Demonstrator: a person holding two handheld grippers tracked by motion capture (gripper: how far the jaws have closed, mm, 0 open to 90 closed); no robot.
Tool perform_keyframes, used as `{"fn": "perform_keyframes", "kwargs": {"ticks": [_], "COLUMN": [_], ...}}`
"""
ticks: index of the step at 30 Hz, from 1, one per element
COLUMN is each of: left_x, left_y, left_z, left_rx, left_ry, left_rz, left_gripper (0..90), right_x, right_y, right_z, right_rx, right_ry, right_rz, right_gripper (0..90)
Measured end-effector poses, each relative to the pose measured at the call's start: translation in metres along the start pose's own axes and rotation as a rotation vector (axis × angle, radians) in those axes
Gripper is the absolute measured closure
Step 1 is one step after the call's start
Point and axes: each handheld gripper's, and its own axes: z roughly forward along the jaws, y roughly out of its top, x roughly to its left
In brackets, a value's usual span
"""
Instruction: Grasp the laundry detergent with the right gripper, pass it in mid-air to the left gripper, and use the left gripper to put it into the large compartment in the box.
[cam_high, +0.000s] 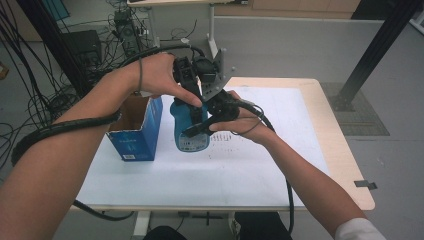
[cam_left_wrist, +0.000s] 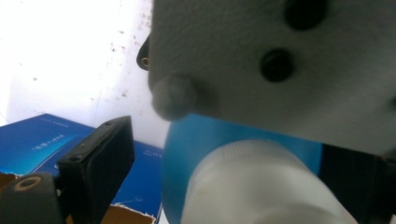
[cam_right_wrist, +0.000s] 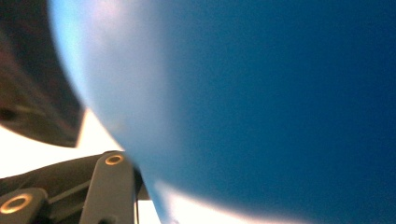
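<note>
Currently our right gripper (cam_high: 200, 127) clamps the blue bottle (cam_high: 189, 135) upright beside the blue box (cam_high: 142, 135). Our left gripper (cam_high: 192, 100) sits over its white cap (cam_left_wrist: 261, 186), jaws apart, not gripping.

Blue bottle (cam_high: 190, 127), white cap (cam_left_wrist: 261, 186); blue box (cam_high: 136, 131); black grippers.
</note>
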Motion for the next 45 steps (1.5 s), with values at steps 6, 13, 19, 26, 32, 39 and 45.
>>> {"fn": "perform_keyframes", "kwargs": {"ticks": [6, 13, 19, 26, 32, 39, 45], "left_x": [-0.0002, -0.0015, -0.0031, -0.0045, -0.005, -0.0052, -0.0055], "left_y": [-0.0015, -0.0006, -0.0001, 0.0, -0.0002, 0.0009, 0.0013], "left_z": [0.0009, 0.0006, -0.0004, 0.0, -0.0001, 0.0, 0.0001], "left_rx": [0.001, -0.003, -0.005, -0.002, -0.006, 0.006, 0.015], "left_ry": [-0.004, -0.007, -0.02, -0.012, -0.003, -0.001, 0.0], "left_rz": [0.001, 0.015, 0.027, 0.035, 0.041, 0.044, 0.046], "left_gripper": [17.9, 25.8, 35.2, 36.0, 36.3, 36.3, 36.4], "right_x": [-0.0005, 0.0003, 0.0006, 0.001, 0.0009, 0.0008, 0.0007], "right_y": [0.0001, 0.0007, 0.0007, 0.0005, 0.0004, 0.0004, 0.0003], "right_z": [-0.0014, -0.0019, -0.0018, -0.0016, -0.0015, -0.0013, -0.0012], "right_rx": [0.002, 0.002, 0.003, 0.004, 0.005, 0.005, 0.006], "right_ry": [-0.007, -0.01, -0.007, -0.006, -0.007, -0.007, -0.008], "right_rz": [-0.005, -0.014, -0.019, -0.022, -0.022, -0.022, -0.024], "right_gripper": [43.8, 43.8, 43.8, 43.8, 43.8, 43.7, 43.7]}}
